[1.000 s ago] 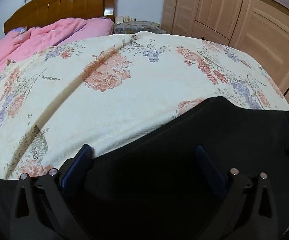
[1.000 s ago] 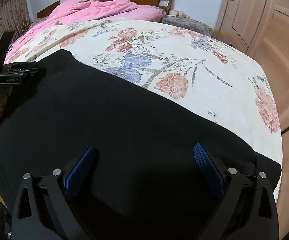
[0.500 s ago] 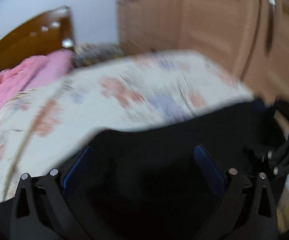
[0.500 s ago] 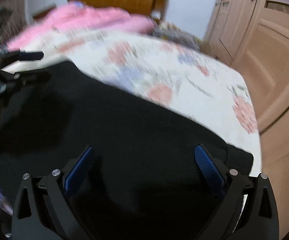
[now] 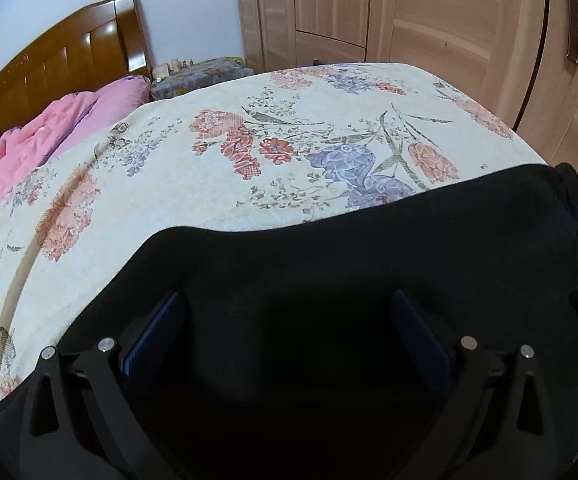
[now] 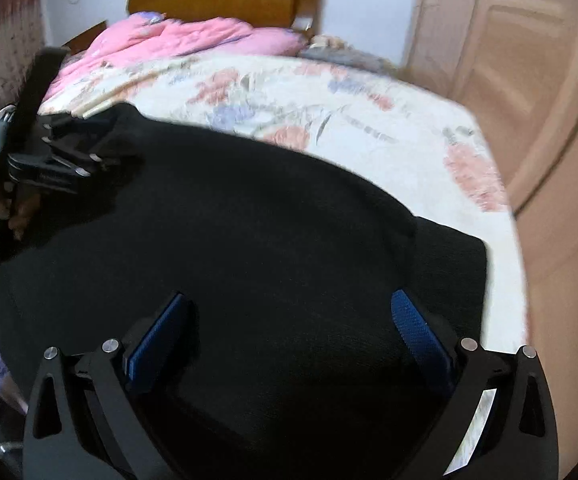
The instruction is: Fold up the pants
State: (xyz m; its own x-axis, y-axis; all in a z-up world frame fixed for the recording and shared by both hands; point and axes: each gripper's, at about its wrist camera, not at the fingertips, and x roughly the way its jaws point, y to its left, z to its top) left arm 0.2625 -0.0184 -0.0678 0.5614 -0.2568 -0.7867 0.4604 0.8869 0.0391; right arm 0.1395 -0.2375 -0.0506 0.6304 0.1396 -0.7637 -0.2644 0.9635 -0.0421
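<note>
The black pants point(image 5: 349, 264) I am folding fill the lower half of my left wrist view, spread flat and dark with no pattern I can make out; their far edge runs as a wavy line from the lower left up to the right edge of the frame; in my right wrist view the same pants point(image 6: 249, 240) cover the centre and lower left, the upper edge curving from the upper left down to the right; at the right of that frame a second layer shows beneath the top one, ending in a squared corner; the fabric looks soft and matte.
</note>
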